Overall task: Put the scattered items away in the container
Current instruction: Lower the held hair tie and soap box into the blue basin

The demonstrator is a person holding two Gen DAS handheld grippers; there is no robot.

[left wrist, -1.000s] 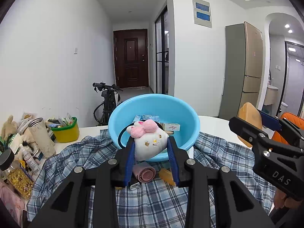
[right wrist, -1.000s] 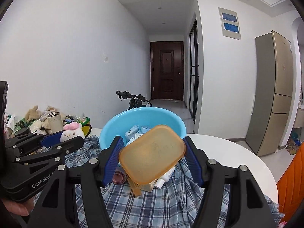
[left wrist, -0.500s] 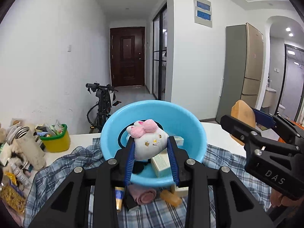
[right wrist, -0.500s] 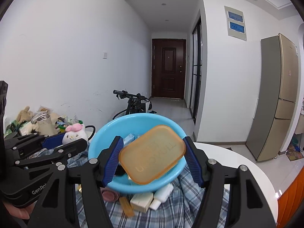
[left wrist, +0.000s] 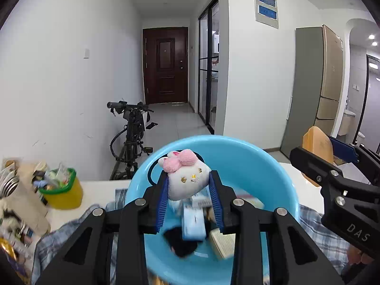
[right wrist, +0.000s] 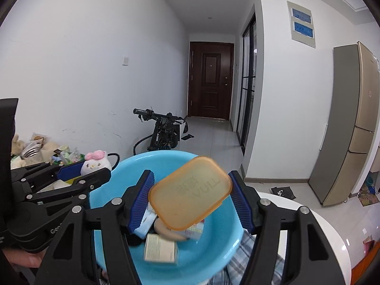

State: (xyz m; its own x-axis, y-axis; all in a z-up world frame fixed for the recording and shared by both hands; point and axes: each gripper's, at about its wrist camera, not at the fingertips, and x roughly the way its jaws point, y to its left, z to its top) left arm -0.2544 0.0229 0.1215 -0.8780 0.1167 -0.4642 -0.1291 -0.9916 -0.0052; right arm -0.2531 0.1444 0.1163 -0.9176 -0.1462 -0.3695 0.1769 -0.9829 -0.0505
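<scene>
Plush toy (left wrist: pixel 185 178), soft and light, sits clamped across its body in your left gripper (left wrist: pixel 188 201) above the blue basin (left wrist: pixel 280 185); your right gripper (right wrist: pixel 192 204) pinches the stiff, probably slippery amber lid (right wrist: pixel 190 192) by its edges.

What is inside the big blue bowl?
Inside the round blue plastic basin lie a pale blue box, a cream printed carton and something black. The held orange lid and plush toy cover the rest.
</scene>
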